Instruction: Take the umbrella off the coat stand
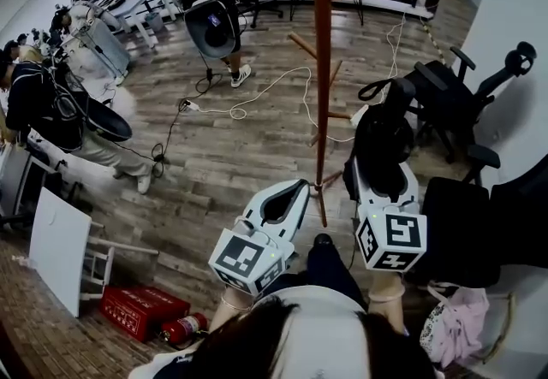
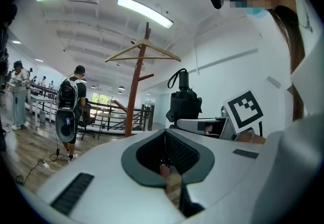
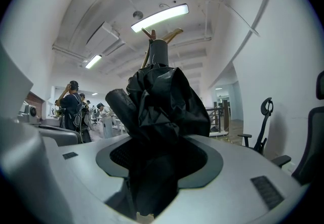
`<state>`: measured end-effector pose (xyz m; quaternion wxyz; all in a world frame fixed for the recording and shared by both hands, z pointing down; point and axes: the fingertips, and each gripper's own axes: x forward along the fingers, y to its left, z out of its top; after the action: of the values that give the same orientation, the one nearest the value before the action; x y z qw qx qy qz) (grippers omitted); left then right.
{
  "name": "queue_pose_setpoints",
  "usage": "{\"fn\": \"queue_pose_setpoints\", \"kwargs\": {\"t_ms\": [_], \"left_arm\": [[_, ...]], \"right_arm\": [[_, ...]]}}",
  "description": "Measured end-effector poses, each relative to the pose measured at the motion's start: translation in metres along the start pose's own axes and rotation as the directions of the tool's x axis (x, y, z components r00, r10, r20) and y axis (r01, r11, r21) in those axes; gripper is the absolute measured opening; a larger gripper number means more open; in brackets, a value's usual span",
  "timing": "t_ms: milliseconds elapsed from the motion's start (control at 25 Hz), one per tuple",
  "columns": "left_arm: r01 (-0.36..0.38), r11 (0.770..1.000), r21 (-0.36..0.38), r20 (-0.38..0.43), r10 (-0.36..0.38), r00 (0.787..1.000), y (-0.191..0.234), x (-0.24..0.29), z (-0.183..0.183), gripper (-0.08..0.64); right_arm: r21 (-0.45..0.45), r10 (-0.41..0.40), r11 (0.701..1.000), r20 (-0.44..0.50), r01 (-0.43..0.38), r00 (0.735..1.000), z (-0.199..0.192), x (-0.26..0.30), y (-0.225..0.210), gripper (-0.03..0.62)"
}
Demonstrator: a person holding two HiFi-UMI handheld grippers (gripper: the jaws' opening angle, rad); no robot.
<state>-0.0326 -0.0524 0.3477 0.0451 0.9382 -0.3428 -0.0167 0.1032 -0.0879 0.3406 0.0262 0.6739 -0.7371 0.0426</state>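
Umbrella (image 1: 383, 139) clamped in right gripper (image 1: 384, 176), just beside coat stand (image 1: 321, 69), looks unhooked. Left gripper (image 1: 288, 198) pinched shut, empty. Next up: carrying it well clear of the stand.

Coat stand (image 1: 321, 69) just ahead; office chairs (image 1: 445, 103) at right.

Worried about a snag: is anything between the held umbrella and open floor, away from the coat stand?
Nothing visible does. The umbrella in the right gripper is right of the coat stand; office chairs stand farther right.
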Motion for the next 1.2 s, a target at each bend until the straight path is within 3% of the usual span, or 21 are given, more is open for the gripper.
{"fn": "queue_pose_setpoints", "kwargs": {"t_ms": [1200], "left_arm": [[0.054,0.999,-0.005,0.022,-0.054,0.998,-0.04,-0.068,-0.013,0.009]], "right_arm": [[-0.015,-0.032,0.999,0.006,0.032,0.999,-0.019,-0.078,0.039,0.253]]}}
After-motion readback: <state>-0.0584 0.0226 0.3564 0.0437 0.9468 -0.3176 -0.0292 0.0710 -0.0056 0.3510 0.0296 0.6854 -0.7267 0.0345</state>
